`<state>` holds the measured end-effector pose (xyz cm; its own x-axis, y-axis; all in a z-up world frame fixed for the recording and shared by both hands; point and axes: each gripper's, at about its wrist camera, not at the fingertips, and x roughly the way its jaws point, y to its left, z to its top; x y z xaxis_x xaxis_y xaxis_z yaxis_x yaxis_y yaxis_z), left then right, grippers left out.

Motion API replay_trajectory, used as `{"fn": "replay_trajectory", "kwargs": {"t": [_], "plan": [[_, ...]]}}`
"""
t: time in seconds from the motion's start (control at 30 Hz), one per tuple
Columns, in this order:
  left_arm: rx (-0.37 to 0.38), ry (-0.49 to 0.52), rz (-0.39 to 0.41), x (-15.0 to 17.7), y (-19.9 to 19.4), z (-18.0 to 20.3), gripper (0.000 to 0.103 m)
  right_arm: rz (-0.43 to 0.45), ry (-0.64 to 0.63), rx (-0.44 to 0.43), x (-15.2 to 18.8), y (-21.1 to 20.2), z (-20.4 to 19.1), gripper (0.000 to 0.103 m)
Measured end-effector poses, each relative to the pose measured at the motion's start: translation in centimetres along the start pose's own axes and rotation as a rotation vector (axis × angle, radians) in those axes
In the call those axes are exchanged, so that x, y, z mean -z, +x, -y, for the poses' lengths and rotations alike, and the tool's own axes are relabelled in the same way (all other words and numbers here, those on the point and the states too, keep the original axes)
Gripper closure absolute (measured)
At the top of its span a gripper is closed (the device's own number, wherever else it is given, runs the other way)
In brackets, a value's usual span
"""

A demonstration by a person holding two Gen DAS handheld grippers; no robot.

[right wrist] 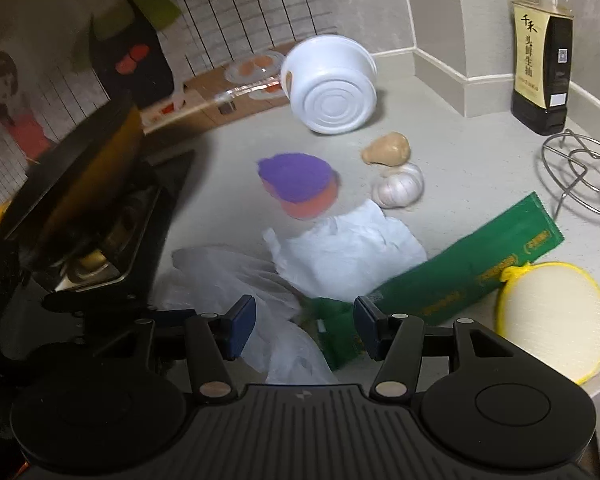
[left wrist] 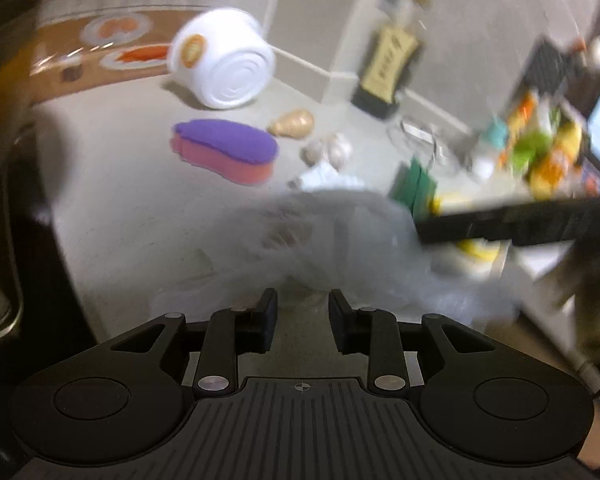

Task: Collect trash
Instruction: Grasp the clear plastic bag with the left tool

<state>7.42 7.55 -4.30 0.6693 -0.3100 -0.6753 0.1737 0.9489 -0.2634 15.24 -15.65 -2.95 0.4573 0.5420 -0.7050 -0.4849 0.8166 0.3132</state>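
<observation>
Right gripper (right wrist: pixel 305 330) gapes over a green wrapper (right wrist: pixel 460 276); left gripper (left wrist: pixel 302 322) hangs open above a clear bag (left wrist: pixel 320 232).

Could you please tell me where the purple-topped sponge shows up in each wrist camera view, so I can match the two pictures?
Left wrist view: the purple-topped sponge lies left of centre in the upper half, on the counter.
Right wrist view: it sits near the centre, slightly above the middle, beyond the crumpled white paper.
Shared landmark: the tipped-over white bowl, lying just beyond the sponge in both views.
</observation>
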Motion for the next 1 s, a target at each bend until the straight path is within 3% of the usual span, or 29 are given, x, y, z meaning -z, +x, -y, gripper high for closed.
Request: {"fn": "replay_trajectory", "kwargs": {"t": [0.03,0.1,0.17,0.23,0.37,0.53,0.8,0.87,1.0], "plan": [[0.006,-0.041,0.009,-0.4,-0.3,-0.4,0.071,-0.001,-0.004,0.013,0.2,0.2,-0.1,0.052],[0.022,-0.111,0.027,-1.2,-0.6,-0.6,0.071,-0.017,-0.021,0.036,0.9,0.9,-0.5,0.073],[0.039,-0.141,0.050,-1.9,-0.7,-0.2,0.071,-0.052,-0.030,0.025,1.8,1.8,-0.7,0.077],[0.019,-0.121,0.053,-2.1,-0.2,0.7,0.071,-0.086,-0.023,0.010,2.8,2.6,-1.0,0.077],[-0.156,-0.005,0.029,-1.5,2.0,2.6,0.071,-0.146,0.005,-0.042,4.1,4.0,-2.0,0.077],[-0.226,0.000,-0.027,-1.2,4.9,1.7,0.071,-0.152,-0.029,-0.055,4.8,4.2,-3.6,0.077],[-0.275,0.252,-0.035,-1.0,7.1,4.3,0.070,-0.129,-0.007,0.038,5.4,2.7,-1.8,0.077],[-0.282,0.324,-0.027,-0.6,7.2,4.9,0.075,-0.110,-0.007,0.073,5.4,1.7,-1.0,0.075],[-0.261,0.302,-0.023,-0.4,7.0,4.8,0.084,-0.052,-0.010,0.144,5.5,-0.4,0.1,0.063]]}}
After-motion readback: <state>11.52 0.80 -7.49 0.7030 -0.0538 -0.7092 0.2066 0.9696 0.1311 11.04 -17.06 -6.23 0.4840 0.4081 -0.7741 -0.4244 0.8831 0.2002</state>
